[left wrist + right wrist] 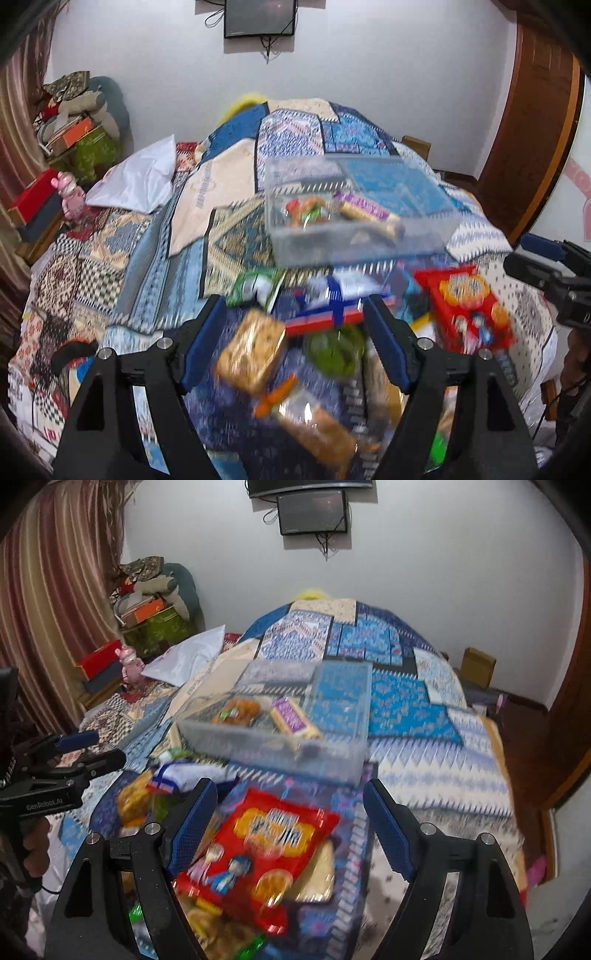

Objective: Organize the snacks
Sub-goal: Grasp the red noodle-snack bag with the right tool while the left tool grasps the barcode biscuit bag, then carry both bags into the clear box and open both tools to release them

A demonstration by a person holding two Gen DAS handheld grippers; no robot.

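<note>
**Both grippers spread wide over the snack pile, nothing held**

The left gripper [295, 343] hangs with its blue-padded jaws set wide apart and empty. Below and between them, blurred, lie a tan rectangular crumb-textured snack pack [251, 354] and a crumpled green wrapper [338, 350]; just ahead is a red, white and blue flat packet [328, 314]. The right gripper [290, 830] also stands wide open, gripping nothing. A red foil biscuit bag with yellow print [266, 853] lies under its left finger and the gap. Ahead of both grippers, on the blue patchwork quilt [402, 709], sits a clear rectangular plastic box [280, 734] already holding an orange-and-green wrapped snack [236, 710] and a purple-labelled bar [291, 716].
</note>
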